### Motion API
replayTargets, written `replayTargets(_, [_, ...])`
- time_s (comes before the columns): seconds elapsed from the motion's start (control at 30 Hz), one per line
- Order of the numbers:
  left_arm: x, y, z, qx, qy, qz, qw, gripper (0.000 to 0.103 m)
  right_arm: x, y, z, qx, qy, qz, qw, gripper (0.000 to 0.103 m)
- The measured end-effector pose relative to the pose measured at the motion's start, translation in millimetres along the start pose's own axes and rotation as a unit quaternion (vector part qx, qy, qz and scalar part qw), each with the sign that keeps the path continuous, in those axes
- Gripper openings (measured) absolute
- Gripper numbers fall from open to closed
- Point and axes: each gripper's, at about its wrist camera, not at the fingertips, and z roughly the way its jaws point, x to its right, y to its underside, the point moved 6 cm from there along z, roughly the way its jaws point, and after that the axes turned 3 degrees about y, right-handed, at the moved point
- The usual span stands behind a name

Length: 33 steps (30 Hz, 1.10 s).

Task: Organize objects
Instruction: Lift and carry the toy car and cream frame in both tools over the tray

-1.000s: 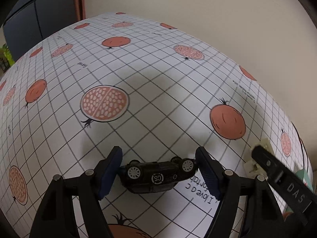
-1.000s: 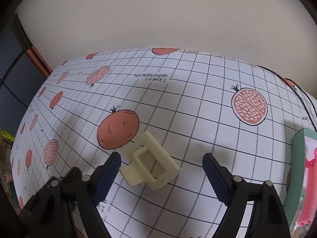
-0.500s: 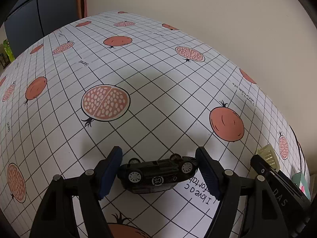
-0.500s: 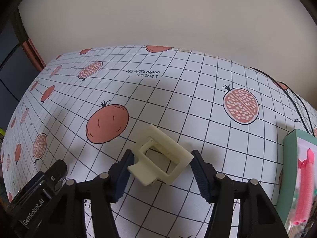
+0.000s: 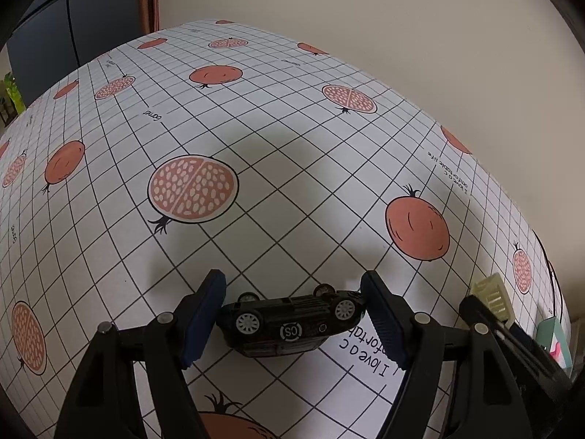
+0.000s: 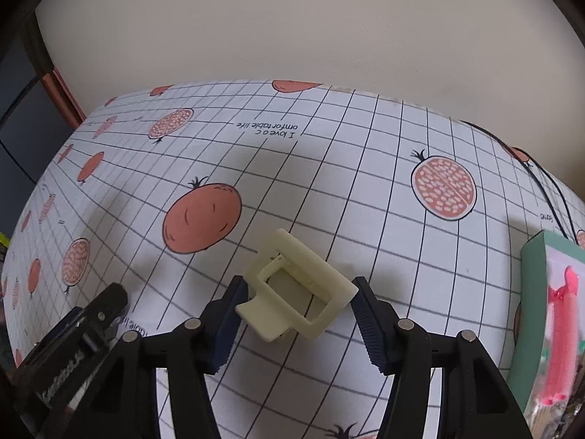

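In the left wrist view a black toy car (image 5: 292, 323) lies upside down, wheels up, between the blue pads of my left gripper (image 5: 292, 320), which is shut on its two ends just above the tablecloth. In the right wrist view a cream hair claw clip (image 6: 298, 294) is tilted between the pads of my right gripper (image 6: 296, 311), and that gripper is shut on it. The same clip (image 5: 491, 294) and the right gripper's black body show at the right edge of the left wrist view. At the lower left of the right wrist view I see the left gripper's body (image 6: 80, 336).
The table wears a white checked cloth with pomegranate prints (image 5: 193, 186). A green box (image 6: 530, 292) holding a pink hair clip (image 6: 561, 329) stands at the right; its corner (image 5: 552, 336) shows in the left view. A beige wall runs behind the table; a black cable (image 6: 548, 197) lies at the far right.
My right gripper went from wide open around the cream clip to shut on it. The left gripper kept its hold on the car and shifted slightly over the cloth.
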Motion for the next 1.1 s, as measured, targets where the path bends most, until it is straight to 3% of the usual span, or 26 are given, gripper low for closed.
replayTargets(0.23, [4.8,0.4,-2.7,0.0,0.006,0.001,1.0,0.076,-0.4,6.6,-22.0,0.017,-0.009,-0.006,1.0,0.061])
replayTargets(0.33, [12.4,0.8,-6.9,0.0,0.014,0.008,0.9999,0.058,2.6,10.3,-36.0,0.026,-0.009,-0.007,1.0,0.061])
replayTargets(0.47, [23.3,6.2,-9.8,-0.003,0.022,0.024,0.9995,0.055,12.3,20.8,-54.7,0.032,-0.002,-0.004,0.999,0.061])
replayTargets(0.53, [23.1,9.5,-7.5,-0.014,0.031,0.029,0.999,0.038,19.0,28.8,-65.1,0.034,0.001,0.001,0.999,0.061])
replayTargets(0.7, [10.5,5.4,-16.7,-0.028,0.069,0.023,0.997,0.027,33.1,43.9,-86.2,0.04,0.007,0.012,0.999,0.061])
replayTargets(0.87, [0.0,-6.6,-38.0,-0.039,0.129,0.024,0.9906,0.027,40.4,55.7,-103.6,0.047,0.008,0.014,0.999,0.061])
replayTargets(0.9, [0.7,-9.0,-43.5,-0.037,0.139,0.032,0.9891,0.032,42.0,58.6,-106.7,0.048,0.01,0.012,0.999,0.061])
replayTargets(1.0, [5.1,-10.9,-57.3,-0.019,0.127,0.068,0.9894,0.066,45.8,66.4,-113.7,0.048,0.009,0.011,0.999,0.061])
replayTargets(1.1, [12.6,-5.2,-55.4,-0.021,0.12,0.103,0.9872,0.069,50.2,72.6,-124.9,0.054,0.011,0.004,0.998,0.061])
